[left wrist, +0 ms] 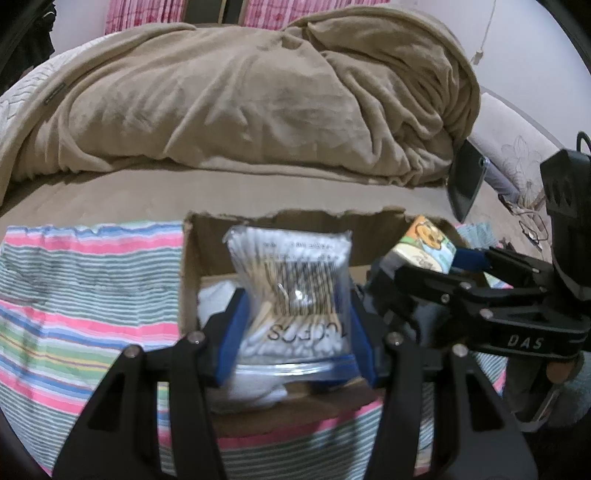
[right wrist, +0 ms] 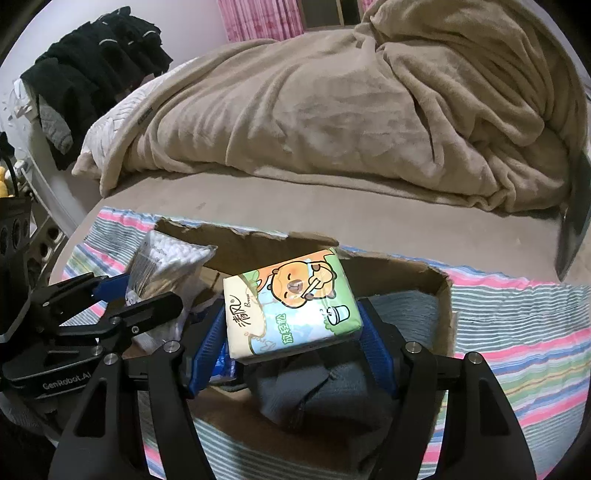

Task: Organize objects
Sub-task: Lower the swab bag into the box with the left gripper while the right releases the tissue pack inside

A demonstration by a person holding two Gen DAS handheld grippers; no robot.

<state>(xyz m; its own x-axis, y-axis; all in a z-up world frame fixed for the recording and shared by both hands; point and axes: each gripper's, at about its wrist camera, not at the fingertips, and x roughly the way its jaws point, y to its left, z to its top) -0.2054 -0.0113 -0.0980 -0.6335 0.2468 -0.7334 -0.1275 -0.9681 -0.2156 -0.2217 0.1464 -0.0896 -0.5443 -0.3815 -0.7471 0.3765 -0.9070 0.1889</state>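
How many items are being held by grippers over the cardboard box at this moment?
2. The cotton swab bag is clamped in the left gripper over the box's left part; the tissue pack sits in the right gripper.

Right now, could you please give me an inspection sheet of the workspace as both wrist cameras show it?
Surface: striped cloth spread over a bed, under a torn cardboard box.
Job's things: cotton swab bag and tissue pack, both held over the box; grey folded fabric and something white lie inside.
Clutter: dark phone-like slab on the bed.
Grippers: left gripper shut on the bag; right gripper shut on the pack.
Cables: thin cord on the bed at right.
Surroundings: rumpled tan blanket, pink curtain, black clothes.
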